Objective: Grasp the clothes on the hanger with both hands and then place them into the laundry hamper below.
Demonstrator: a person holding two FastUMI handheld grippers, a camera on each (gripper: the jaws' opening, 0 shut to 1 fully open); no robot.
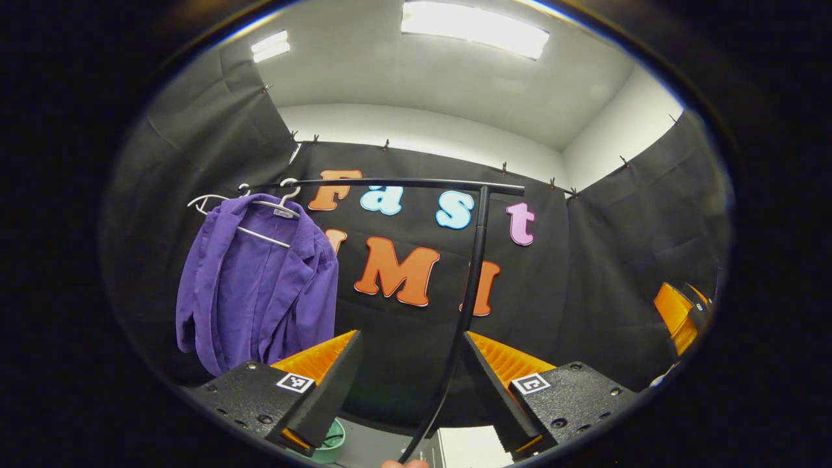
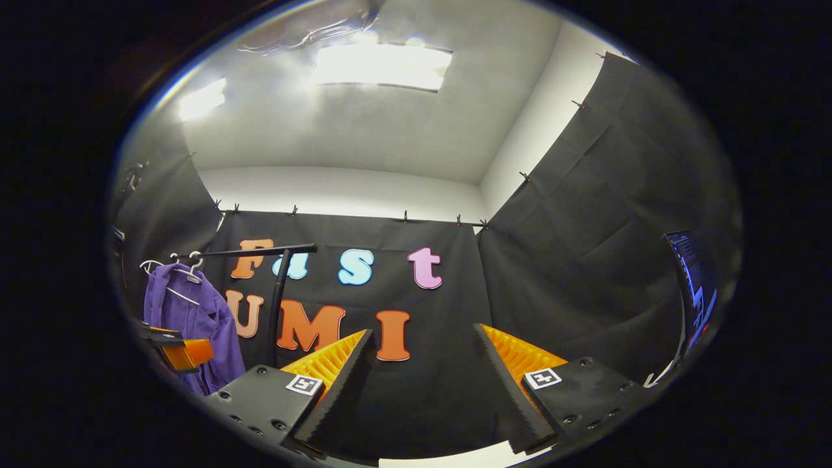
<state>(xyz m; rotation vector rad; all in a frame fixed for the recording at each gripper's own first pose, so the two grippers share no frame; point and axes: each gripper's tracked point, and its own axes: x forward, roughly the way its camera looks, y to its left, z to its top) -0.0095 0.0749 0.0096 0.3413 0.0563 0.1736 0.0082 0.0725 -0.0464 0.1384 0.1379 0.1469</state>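
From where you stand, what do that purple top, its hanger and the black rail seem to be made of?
The purple top looks like soft woven cloth, matte, since it drapes in loose folds with a fine ribbed texture at the shoulder. The hanger seems thin white wire or plastic-coated metal; too slim to tell which. The black rail and its post look like painted metal tube, smooth with a faint sheen.

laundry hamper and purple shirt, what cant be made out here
- Laundry hamper: maybe the green rim in the left gripper view, mostly hidden behind the left gripper fingers and cut by the edge.
- Purple shirt in the right gripper view: small, lower part covered by the other gripper.
- Rack base: cut off.
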